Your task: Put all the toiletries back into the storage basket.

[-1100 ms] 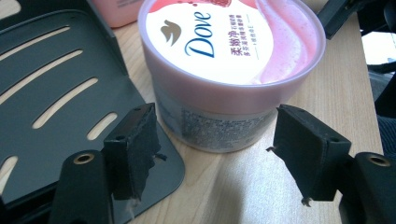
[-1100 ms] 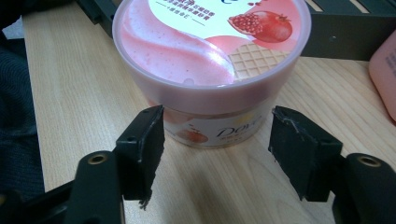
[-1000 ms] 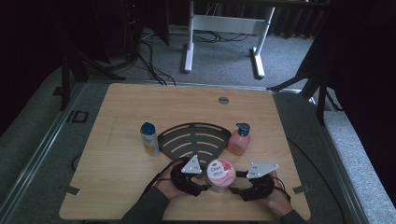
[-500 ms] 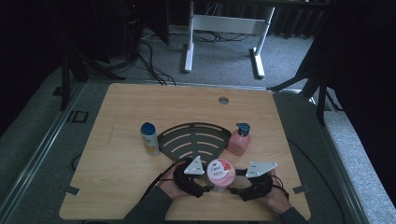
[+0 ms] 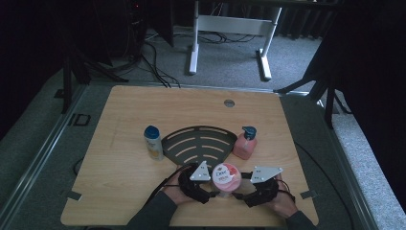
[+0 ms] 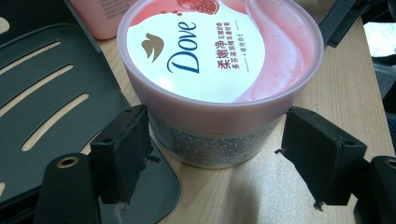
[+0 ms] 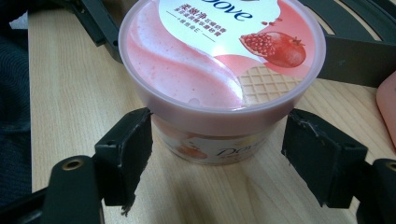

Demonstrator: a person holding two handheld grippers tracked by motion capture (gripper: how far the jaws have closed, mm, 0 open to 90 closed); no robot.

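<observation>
1. Your hands are cut off by the bottom edge of the high view. The Dove tub's (image 5: 226,176) base is hidden there between the two grippers, and the small print on its side is unreadable in the left gripper view.
2. Your left gripper (image 6: 215,161) and right gripper (image 7: 217,158) come at the tub from opposite sides, near the bench's (image 5: 119,177) front edge, mid-width. Each has its jaws spread around the tub; one pad of each looks to touch it, the other stands off. Neither is clamped.
3. The black slotted tray (image 5: 198,143) lies just behind the tub, the blue-capped bottle (image 5: 152,142) at the tray's left and the pink pump bottle (image 5: 245,143) at its right.
</observation>
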